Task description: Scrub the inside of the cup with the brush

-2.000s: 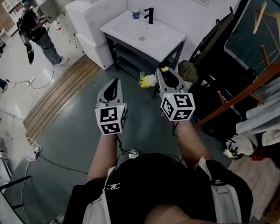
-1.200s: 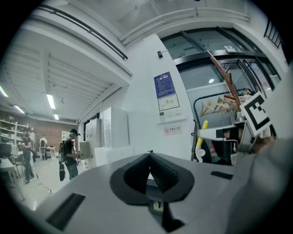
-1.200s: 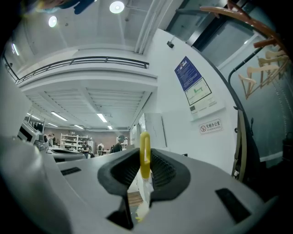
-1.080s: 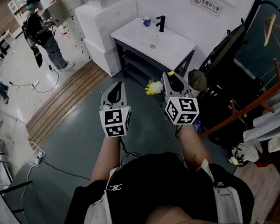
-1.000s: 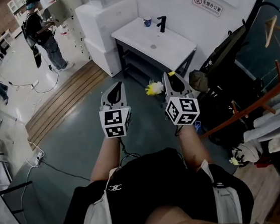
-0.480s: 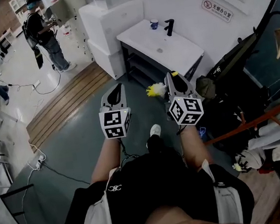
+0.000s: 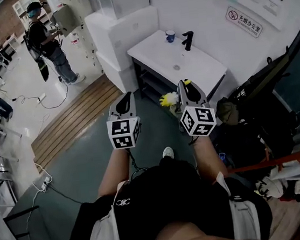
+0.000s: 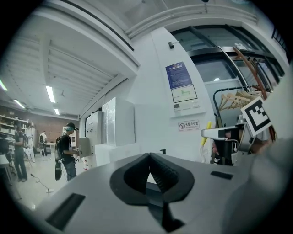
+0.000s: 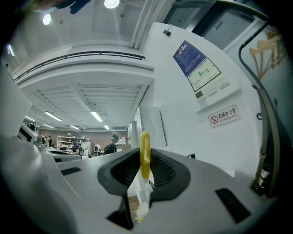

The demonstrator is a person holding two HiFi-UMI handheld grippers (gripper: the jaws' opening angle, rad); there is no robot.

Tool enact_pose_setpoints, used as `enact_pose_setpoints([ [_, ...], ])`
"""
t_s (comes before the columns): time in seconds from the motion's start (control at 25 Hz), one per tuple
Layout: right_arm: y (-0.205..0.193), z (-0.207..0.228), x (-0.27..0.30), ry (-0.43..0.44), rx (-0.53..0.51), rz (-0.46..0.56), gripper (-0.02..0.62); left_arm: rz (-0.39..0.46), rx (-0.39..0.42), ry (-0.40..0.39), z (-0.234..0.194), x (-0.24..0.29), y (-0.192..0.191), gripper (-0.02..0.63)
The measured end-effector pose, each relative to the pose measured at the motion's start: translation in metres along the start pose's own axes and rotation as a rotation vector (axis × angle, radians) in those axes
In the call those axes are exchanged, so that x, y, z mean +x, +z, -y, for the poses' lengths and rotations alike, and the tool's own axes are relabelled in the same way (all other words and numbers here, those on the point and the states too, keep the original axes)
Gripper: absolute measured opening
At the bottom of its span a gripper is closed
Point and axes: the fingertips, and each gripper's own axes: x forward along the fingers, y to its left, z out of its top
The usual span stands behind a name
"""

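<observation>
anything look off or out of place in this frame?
Nothing stands out. The cup stands upright on the sink counter beside the faucet, with no spill visible. The right gripper is shut on the brush, bristles sticking out toward the left gripper, which is shut and empty.

An open lab hall is indicated: a white washstand (image 7: pixel 178 59) is set below a no-smoking sign (image 7: pixel 245 21), a power strip (image 7: pixel 42 182) is left on the floor (image 7: pixel 83 152), and strip lights (image 8: pixel 50 93) are hung overhead.
</observation>
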Motion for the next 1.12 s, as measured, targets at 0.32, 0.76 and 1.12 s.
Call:
enact_pose_setpoints([
  [0.32,0.007,0.066,0.101,0.002,0.016,-0.007,0.072,-0.011,0.035,0.017,-0.009,0.119,0.021,0.015],
  [0.76,-0.005,0.142,0.187,-0.016,0.021,-0.044,0.072,-0.057,0.025,0.005,-0.002,0.236,0.009,0.015],
  [1.12,-0.021,0.183,0.218,-0.08,0.02,-0.073,0.074,-0.084,0.017,-0.061,0.006,0.304,-0.005,0.015],
])
